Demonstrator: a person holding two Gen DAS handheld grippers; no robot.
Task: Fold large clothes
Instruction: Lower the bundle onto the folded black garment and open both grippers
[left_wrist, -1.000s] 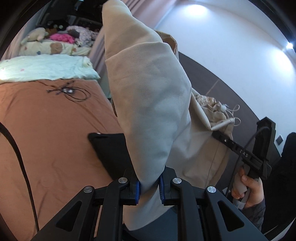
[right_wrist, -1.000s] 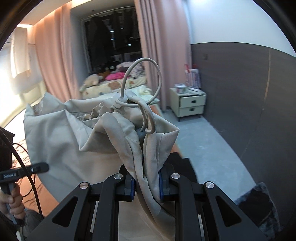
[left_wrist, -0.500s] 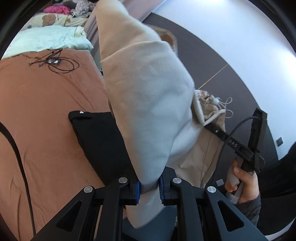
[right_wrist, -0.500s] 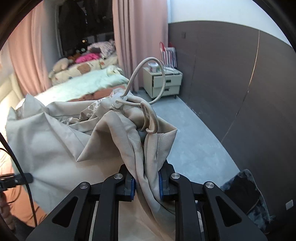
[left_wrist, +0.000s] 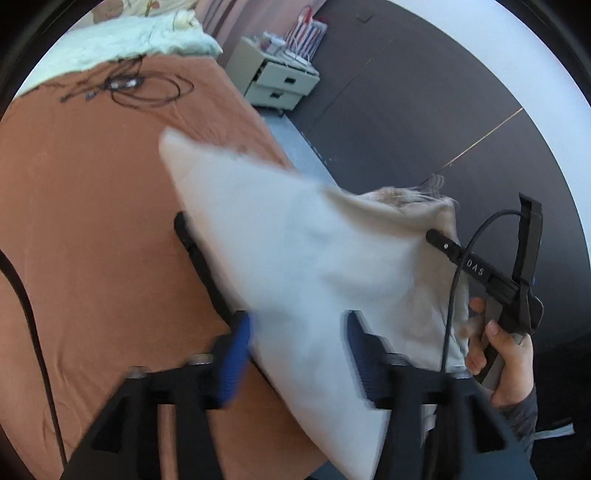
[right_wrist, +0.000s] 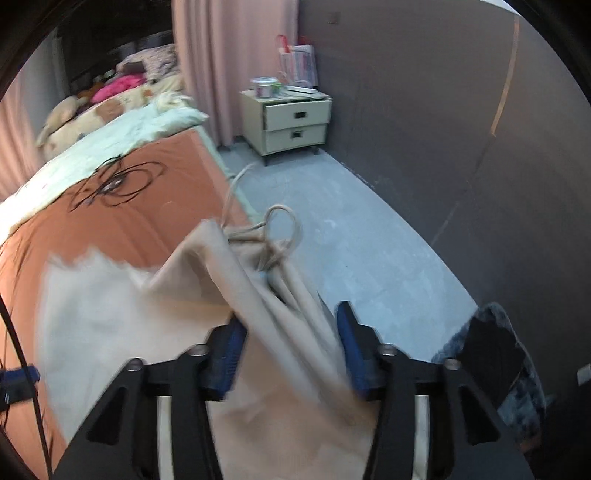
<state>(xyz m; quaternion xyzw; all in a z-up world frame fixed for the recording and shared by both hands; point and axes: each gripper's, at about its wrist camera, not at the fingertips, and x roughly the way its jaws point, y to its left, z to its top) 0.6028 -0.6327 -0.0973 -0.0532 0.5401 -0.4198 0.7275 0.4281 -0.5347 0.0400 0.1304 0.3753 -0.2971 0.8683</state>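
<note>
Left wrist view has your left gripper (left_wrist: 295, 354) with jaws opening, the beige garment (left_wrist: 314, 258) slipping loose between them, running rightward over the bed (left_wrist: 92, 221) to your right gripper (right_wrist: 290, 343). Right wrist view alone shows its drawstring (right_wrist: 280, 229) end; jaws opening there too, cloth between.
</note>
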